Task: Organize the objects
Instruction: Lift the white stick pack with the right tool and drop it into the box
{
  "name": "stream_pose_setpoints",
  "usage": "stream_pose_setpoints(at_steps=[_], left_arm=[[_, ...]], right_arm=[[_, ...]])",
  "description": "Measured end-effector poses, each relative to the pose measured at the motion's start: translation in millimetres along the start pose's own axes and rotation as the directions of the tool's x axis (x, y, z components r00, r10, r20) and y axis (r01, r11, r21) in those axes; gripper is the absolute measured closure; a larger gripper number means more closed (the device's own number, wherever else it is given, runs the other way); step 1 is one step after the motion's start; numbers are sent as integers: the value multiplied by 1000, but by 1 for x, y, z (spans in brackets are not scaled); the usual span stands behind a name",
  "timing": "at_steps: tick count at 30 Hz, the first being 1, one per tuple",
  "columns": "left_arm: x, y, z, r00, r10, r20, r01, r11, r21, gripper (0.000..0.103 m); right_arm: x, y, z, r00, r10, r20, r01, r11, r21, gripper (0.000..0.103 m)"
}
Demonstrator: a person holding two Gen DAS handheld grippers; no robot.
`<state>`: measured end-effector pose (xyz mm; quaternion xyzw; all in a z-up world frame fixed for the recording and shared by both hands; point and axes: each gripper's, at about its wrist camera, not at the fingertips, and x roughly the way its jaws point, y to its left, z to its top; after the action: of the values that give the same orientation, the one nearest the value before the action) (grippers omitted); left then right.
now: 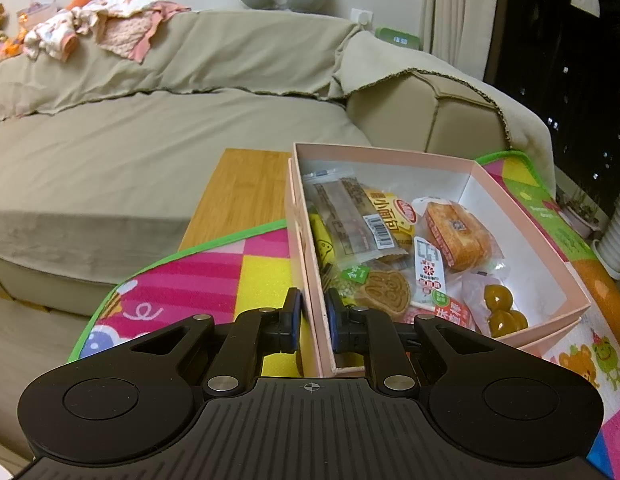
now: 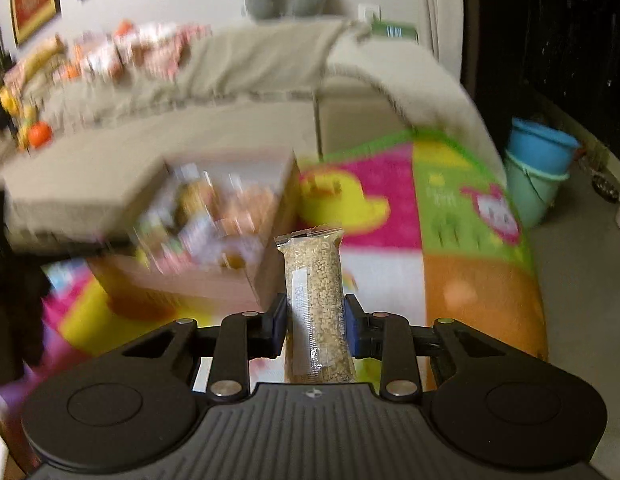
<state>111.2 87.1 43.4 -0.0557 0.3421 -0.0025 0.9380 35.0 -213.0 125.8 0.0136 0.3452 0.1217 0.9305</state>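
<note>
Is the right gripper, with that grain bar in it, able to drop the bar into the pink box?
Probably yes. The right gripper is shut on the grain bar, and the pink box is open-topped with no lid. The left gripper only pinches its near wall, leaving the opening free.

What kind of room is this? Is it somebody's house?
Most likely a living room in a home. There is a big beige sofa with baby clothes piled on it, a colourful play mat, and a pink box full of snacks.
</note>
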Motion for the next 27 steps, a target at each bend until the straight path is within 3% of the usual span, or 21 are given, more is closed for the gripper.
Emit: stream_pose_setpoints(at_steps=[4,8,18,19,22,24,27], left_arm=[[0,0,0,1000,-1,1,1,1000,0,88],[-1,1,0,1000,-5,3,5,1000,0,87],[-1,1,-1,1000,-14,8,14,1000,-2,87],[-1,1,-1,1000,-14,9,14,1000,-2,87],[-1,1,0,1000,-15,8,15,1000,-3,86],[-1,0,0,1000,-16,7,16,1000,-5,86],[-1,0,0,1000,-13,9,13,1000,-4,87]], right_arm=[[-3,21,42,994,61,90,-60,998,-17,75],[20,43,78,987,115,111,-114,993,-13,75],[92,74,96,986,157,63,-159,987,26,74],[97,72,96,985,162,67,-165,986,36,72],[100,65,90,986,157,63,-160,986,46,53],[93,61,81,988,141,65,-142,990,7,50],[75,57,58,992,103,77,-96,991,-88,30]])
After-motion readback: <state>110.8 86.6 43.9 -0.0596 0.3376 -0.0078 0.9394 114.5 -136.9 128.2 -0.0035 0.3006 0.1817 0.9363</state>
